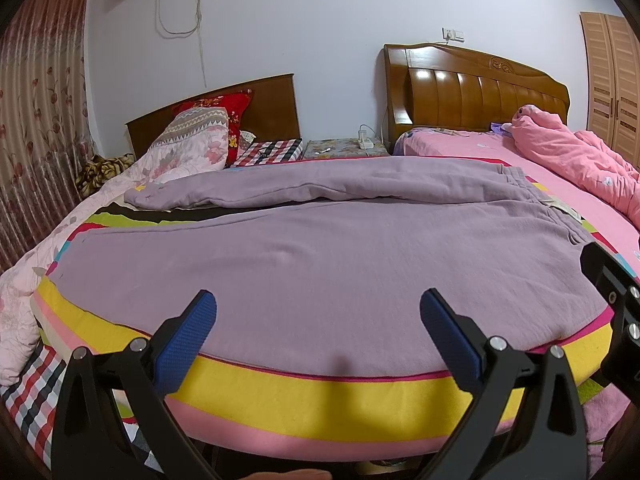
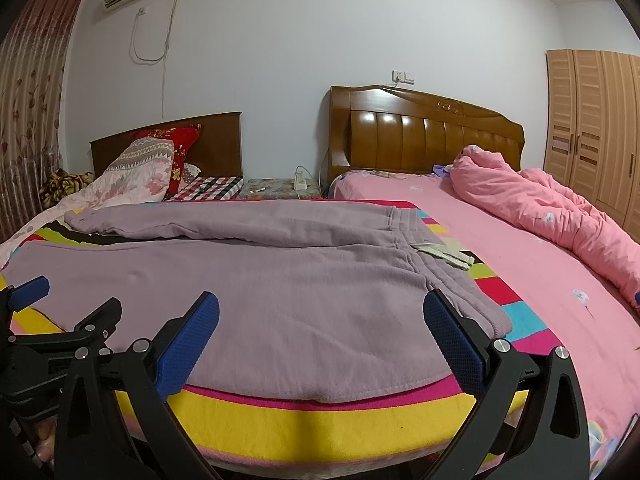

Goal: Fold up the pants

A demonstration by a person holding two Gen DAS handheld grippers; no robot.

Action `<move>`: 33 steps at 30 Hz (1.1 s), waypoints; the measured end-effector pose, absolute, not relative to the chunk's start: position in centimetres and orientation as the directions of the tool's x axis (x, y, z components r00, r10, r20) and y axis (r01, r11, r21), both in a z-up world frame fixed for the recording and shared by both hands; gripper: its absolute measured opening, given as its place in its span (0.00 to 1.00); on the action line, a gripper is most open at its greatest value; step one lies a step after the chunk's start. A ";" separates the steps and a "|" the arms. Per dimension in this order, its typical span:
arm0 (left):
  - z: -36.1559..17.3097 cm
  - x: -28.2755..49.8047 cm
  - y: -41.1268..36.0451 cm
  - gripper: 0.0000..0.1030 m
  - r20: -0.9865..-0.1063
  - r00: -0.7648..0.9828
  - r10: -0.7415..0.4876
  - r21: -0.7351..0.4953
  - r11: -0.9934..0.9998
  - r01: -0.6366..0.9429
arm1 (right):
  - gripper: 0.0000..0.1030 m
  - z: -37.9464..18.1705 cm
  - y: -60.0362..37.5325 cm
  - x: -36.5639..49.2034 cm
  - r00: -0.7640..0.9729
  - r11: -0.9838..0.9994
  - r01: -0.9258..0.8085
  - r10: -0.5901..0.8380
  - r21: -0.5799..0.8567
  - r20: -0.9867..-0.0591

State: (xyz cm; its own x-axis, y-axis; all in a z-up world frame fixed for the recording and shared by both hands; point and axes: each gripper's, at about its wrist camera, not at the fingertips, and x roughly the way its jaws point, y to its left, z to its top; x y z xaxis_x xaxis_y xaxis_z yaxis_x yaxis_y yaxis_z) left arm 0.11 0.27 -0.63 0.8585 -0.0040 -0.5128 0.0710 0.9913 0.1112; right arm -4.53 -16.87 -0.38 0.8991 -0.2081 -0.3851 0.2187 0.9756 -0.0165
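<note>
Mauve pants [image 1: 320,248] [image 2: 256,272] lie spread flat on a striped, many-coloured blanket [image 1: 320,404] [image 2: 320,420], waistband to the right, legs reaching left. The far leg is rumpled with its cuff at the back left. My left gripper [image 1: 318,312] hovers open over the near leg's lower edge, blue pads wide apart, nothing between them. Open too, my right gripper [image 2: 322,314] sits above the near edge by the waistband corner. Each gripper shows in the other's view: the right one [image 1: 612,280] at the right edge, the left one [image 2: 28,288] at the left edge.
A pink bed [image 2: 520,264] with a heaped pink quilt [image 2: 552,208] lies to the right under a wooden headboard [image 2: 420,132]. Pillows [image 1: 200,136] and a floral quilt sit at the back left. A nightstand [image 1: 344,148] stands between the beds, a wardrobe [image 2: 592,128] on the right.
</note>
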 end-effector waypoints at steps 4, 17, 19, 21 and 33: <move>-0.7 0.0 0.4 0.99 -0.514 0.858 -0.003 0.111 0.991 0.070 | 0.96 -0.6 -17.0 -4.3 0.896 0.976 0.216 -0.203 -0.013 -0.394; -0.7 0.1 0.4 0.99 -0.515 0.857 -0.005 0.110 0.991 0.071 | 0.96 -0.9 -17.1 -4.3 0.894 0.977 0.212 -0.198 -0.010 -0.402; -0.7 0.1 0.4 0.99 -0.515 0.857 -0.004 0.109 0.991 0.071 | 0.96 -0.8 -17.1 -4.3 0.893 0.977 0.212 -0.198 -0.011 -0.404; -0.7 0.1 0.4 0.99 -0.515 0.857 -0.004 0.110 0.991 0.071 | 0.96 -0.9 -17.1 -4.2 0.893 0.977 0.211 -0.196 -0.009 -0.405; -0.7 0.1 0.4 0.99 -0.516 0.856 -0.005 0.108 0.992 0.071 | 0.96 -1.1 -17.1 -4.2 0.891 0.978 0.209 -0.193 -0.007 -0.412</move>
